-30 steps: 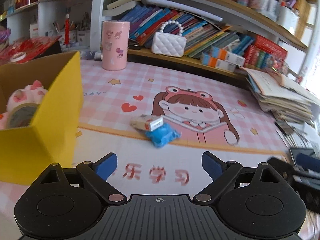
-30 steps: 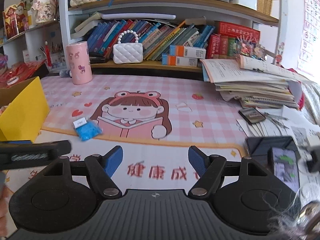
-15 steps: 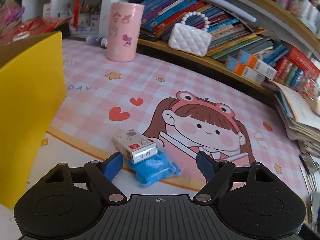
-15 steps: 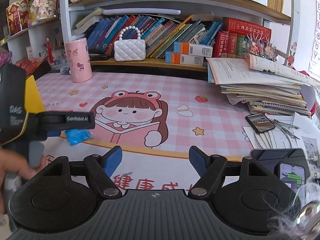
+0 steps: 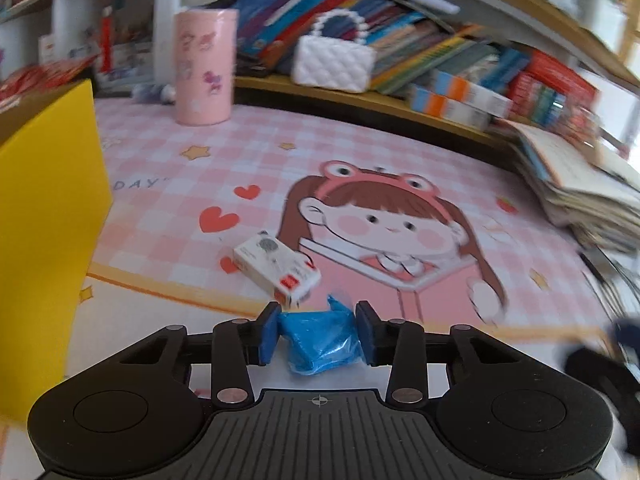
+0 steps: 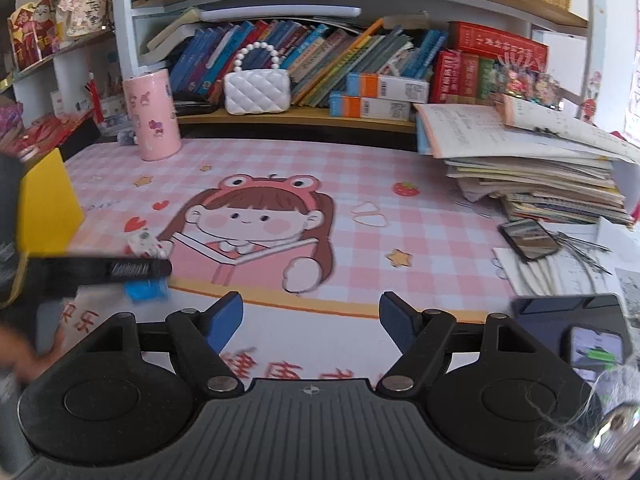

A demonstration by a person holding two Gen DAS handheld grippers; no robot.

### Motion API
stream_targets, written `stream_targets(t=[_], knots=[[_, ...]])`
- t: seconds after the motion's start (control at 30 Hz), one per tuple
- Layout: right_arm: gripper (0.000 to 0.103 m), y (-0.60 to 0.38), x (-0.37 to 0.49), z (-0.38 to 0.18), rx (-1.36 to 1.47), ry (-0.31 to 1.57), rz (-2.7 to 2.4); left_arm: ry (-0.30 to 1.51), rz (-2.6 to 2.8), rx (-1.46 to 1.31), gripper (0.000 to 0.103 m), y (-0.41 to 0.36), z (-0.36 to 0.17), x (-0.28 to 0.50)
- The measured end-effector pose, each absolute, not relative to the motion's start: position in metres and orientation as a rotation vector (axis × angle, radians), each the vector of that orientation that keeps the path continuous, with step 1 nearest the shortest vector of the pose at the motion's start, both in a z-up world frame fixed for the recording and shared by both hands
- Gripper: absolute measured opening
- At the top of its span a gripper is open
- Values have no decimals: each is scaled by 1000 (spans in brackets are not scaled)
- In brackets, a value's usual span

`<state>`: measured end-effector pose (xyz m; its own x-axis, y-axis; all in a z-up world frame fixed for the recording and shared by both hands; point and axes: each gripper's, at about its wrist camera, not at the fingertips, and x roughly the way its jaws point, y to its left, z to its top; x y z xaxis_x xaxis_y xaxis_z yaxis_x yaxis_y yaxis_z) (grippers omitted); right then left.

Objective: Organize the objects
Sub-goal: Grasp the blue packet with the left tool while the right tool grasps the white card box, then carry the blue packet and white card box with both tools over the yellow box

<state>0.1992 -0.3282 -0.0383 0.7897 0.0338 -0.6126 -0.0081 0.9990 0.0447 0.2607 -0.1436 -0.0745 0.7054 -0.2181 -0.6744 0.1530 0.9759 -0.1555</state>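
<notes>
A pink checked desk mat (image 5: 360, 152) printed with a cartoon girl in a frog hat is spread across most of both views. A yellow cardboard box (image 5: 44, 216) is seen at the left edge of the left wrist view, standing on the mat. A stack of papers and workbooks (image 6: 532, 168) is piled at the right of the right wrist view. A pink cylindrical holder (image 5: 204, 72) is placed upright at the upper left of the mat, and a white quilted handbag with a pearl handle (image 5: 332, 62) is set on the shelf to its right. A small white carton with a red label (image 5: 276, 268) is laid on the mat at centre, just above the left gripper (image 5: 318, 330). A crumpled blue plastic packet (image 5: 320, 340) is clamped between that gripper's blue pads (image 5: 267, 334), low in the frame. The right gripper (image 6: 311, 320) is held with fingers spread wide, nothing between them.
</notes>
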Motion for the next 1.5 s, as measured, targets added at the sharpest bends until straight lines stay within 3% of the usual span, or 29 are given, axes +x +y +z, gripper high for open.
stream_targets(t=[0.37,0.7,0.9,1.5], knots=[[74,-250,266,-58,-79,665,314,756,-185,-181,37,-68,-37,183],[52,-198,329,-84,-151,706,390,713,-97,-231,37,-21,-23,142],[28,-193,335,-90,-136,737,401,707,-61,-253,37,3,-22,128],[28,-162,176,-23,77,746,264,691,-170,-246,37,60,-27,113]])
